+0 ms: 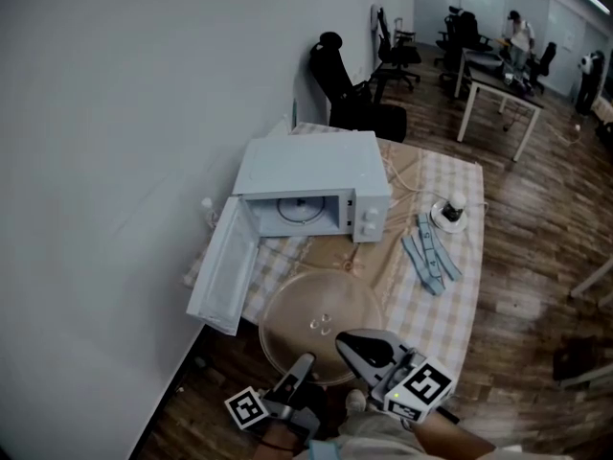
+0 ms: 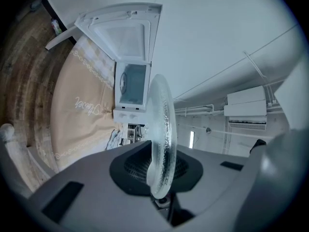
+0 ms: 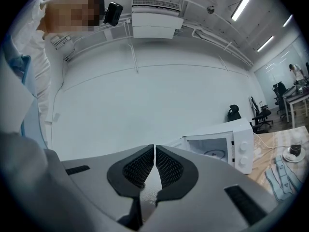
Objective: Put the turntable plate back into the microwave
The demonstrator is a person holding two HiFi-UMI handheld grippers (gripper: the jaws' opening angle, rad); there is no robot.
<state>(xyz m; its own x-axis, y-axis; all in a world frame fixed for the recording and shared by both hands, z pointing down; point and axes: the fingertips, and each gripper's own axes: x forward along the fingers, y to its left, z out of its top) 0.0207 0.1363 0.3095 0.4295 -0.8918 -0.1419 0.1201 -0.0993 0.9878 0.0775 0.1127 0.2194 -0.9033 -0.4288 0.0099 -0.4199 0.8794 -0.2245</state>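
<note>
The clear glass turntable plate (image 1: pixel 321 324) hangs level over the table's near edge, in front of the white microwave (image 1: pixel 306 175). My left gripper (image 1: pixel 302 364) is shut on its near rim; in the left gripper view the plate (image 2: pixel 161 129) stands edge-on between the jaws of that gripper (image 2: pixel 161 175). My right gripper (image 1: pixel 352 345) lies over the plate's near right rim. Its pads meet in the right gripper view (image 3: pixel 155 151), with nothing between them. The microwave (image 3: pixel 224 146) stands open, its door (image 1: pixel 222 266) swung out to the left and its inside (image 2: pixel 133 83) showing a roller ring.
The table (image 1: pixel 450 305) has a checked cloth with a beige runner. A folded blue cloth (image 1: pixel 431 257) and a small cup on a saucer (image 1: pixel 450 211) lie right of the microwave. A grey wall runs along the left. Office chairs (image 1: pixel 350 89) and desks stand behind.
</note>
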